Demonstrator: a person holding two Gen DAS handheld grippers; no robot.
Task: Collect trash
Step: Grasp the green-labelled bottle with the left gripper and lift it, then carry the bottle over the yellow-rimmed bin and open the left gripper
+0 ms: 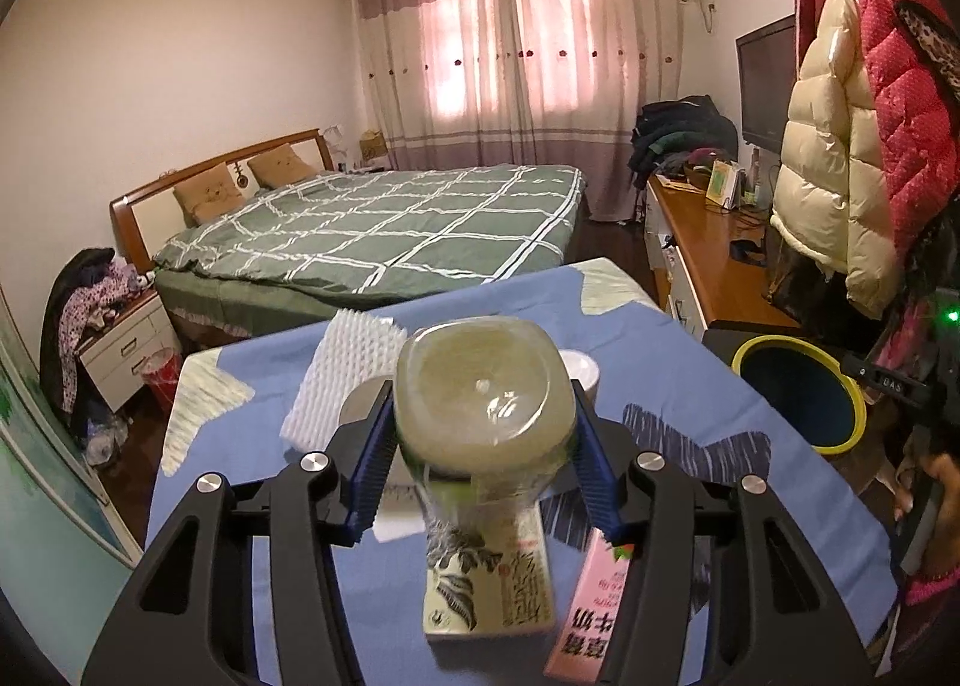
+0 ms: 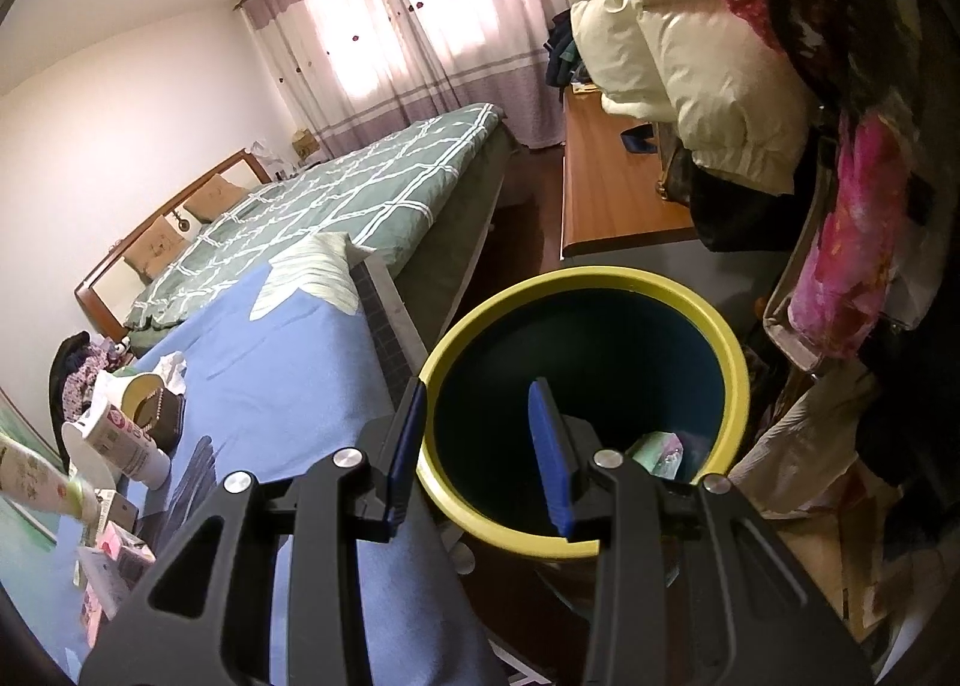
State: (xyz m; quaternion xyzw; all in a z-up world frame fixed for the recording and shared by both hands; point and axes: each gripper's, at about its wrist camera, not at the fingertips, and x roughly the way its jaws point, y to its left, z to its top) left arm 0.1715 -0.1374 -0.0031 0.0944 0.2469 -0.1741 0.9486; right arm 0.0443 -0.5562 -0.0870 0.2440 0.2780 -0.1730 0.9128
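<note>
My left gripper point(image 1: 483, 416) is shut on a clear plastic drink bottle point(image 1: 483, 404), held base-forward above the blue-clothed table point(image 1: 660, 380); the bottle also shows at the left edge of the right wrist view point(image 2: 36, 476). A yellow-rimmed dark trash bin point(image 1: 801, 398) stands off the table's right edge. My right gripper point(image 2: 480, 416) is open and empty, hovering over the bin's rim point(image 2: 741, 380), which holds some trash point(image 2: 660, 449). On the table lie a white foam sheet point(image 1: 336, 380), a pink milk carton point(image 1: 591, 620), a white tube point(image 2: 123, 440) and a paper cup point(image 2: 141, 392).
A bed with a green checked cover point(image 1: 390, 224) lies beyond the table. A wooden dresser point(image 1: 714, 260) with a TV point(image 1: 765, 86) is on the right. Hanging coats point(image 1: 840, 146) crowd the right side near the bin. A nightstand point(image 1: 126, 344) stands at left.
</note>
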